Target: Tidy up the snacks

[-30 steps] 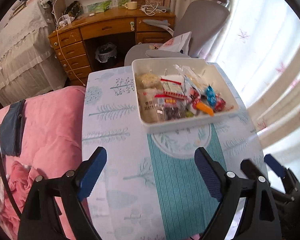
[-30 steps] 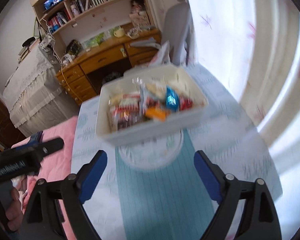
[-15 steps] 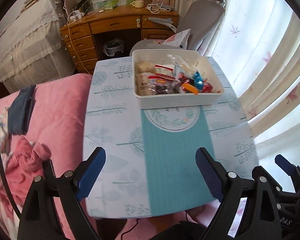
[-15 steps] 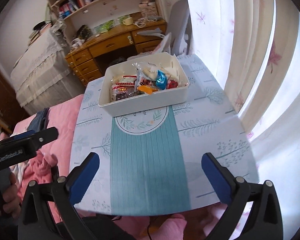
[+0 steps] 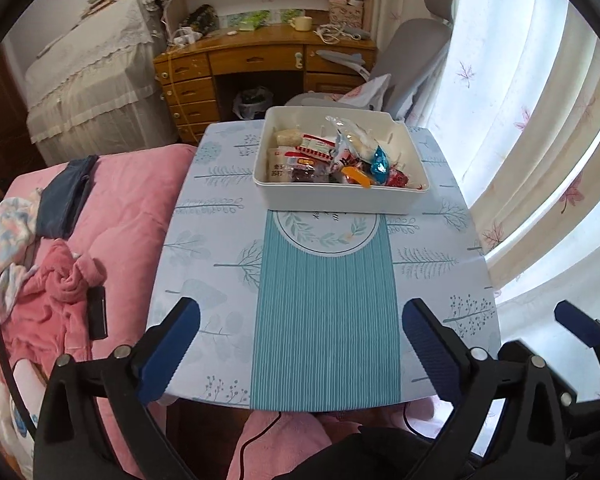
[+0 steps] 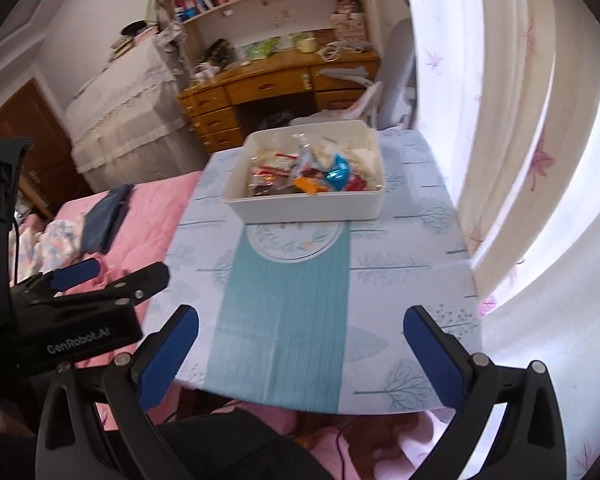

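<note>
A white rectangular tub (image 5: 332,199) stands at the far end of the small table (image 5: 204,248) and holds several wrapped snacks (image 5: 340,158). It also shows in the right wrist view (image 6: 308,206) with the snacks (image 6: 312,174) piled inside. My left gripper (image 5: 300,354) is open and empty, above the table's near edge, far from the tub. My right gripper (image 6: 300,354) is open and empty, also at the near edge. The left gripper (image 6: 100,276) shows at the left of the right wrist view.
A teal striped runner (image 5: 324,312) lies down the table's middle. A pink bed (image 5: 112,208) with clothes borders the table's left side. Curtains (image 5: 540,140) hang at the right. A wooden desk (image 5: 260,60) and grey chair (image 5: 416,52) stand behind the table.
Both grippers have pulled back and up from the tub to the table's near edge. The tub and snacks have not moved. Both stay open.
</note>
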`<control>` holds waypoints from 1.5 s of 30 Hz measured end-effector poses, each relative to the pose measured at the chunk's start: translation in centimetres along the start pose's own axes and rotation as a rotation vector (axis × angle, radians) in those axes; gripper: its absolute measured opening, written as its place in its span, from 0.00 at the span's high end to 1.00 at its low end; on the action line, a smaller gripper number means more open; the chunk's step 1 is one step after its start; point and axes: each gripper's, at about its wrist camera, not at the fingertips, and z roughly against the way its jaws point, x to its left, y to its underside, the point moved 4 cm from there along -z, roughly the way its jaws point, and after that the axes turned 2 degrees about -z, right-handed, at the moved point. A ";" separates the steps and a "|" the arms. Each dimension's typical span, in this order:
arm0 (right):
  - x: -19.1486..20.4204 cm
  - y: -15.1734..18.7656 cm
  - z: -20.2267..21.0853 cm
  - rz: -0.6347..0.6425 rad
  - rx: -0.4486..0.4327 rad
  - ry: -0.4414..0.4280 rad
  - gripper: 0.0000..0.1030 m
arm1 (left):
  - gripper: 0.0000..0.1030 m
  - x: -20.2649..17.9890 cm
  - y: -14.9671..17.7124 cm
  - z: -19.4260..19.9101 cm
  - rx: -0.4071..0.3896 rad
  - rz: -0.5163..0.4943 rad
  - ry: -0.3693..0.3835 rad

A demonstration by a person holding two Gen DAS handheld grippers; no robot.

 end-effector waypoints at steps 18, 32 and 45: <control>-0.9 1.9 0.4 -0.009 0.034 0.028 0.00 | 0.01 -1.3 2.3 0.3 0.001 -0.001 -0.076; -2.3 2.6 0.0 -0.045 0.072 0.043 0.00 | 0.01 -2.2 3.1 -0.6 0.047 -0.017 -0.079; -3.2 3.4 -0.2 -0.044 0.106 0.042 0.00 | 0.01 -2.8 4.2 -0.7 0.064 0.001 -0.089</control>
